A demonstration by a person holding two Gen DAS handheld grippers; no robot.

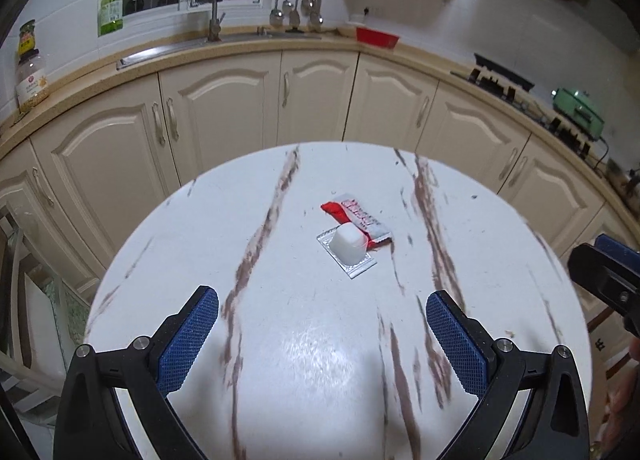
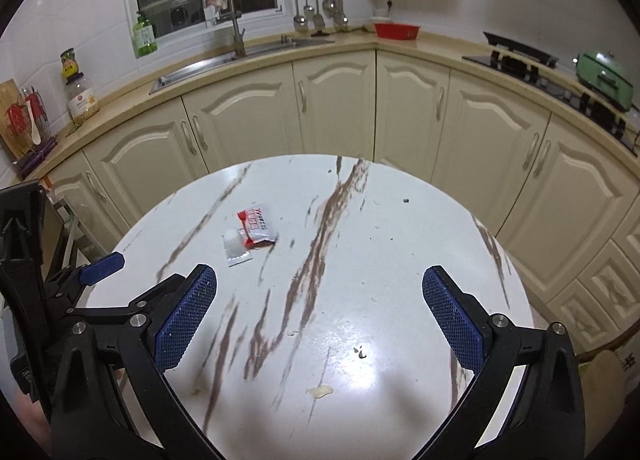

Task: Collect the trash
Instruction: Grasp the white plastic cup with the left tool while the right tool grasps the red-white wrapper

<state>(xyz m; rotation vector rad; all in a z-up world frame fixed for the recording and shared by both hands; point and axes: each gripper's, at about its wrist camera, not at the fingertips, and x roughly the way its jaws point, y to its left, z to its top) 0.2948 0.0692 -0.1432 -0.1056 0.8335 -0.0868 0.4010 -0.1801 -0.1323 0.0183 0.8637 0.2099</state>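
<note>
A red and white snack wrapper (image 1: 357,221) (image 2: 257,228) lies flat on the round white marble table (image 1: 200,240) (image 2: 420,244). Against its near side sits a small white plastic cup (image 1: 348,243) (image 2: 233,243) resting on a silver foil lid. My left gripper (image 1: 322,310) hovers open over the table, short of the trash, its blue pads wide apart and bare. My right gripper (image 2: 319,284) is open too, with the trash ahead and to its left. Small crumbs (image 2: 320,391) dot the table near it.
Cream cabinets (image 2: 400,112) curve behind the table under a counter with a sink (image 2: 240,56), a red bowl (image 2: 396,30), a stove (image 2: 520,56) and a green appliance (image 2: 606,78). A chair (image 1: 24,300) stands at the table's left edge.
</note>
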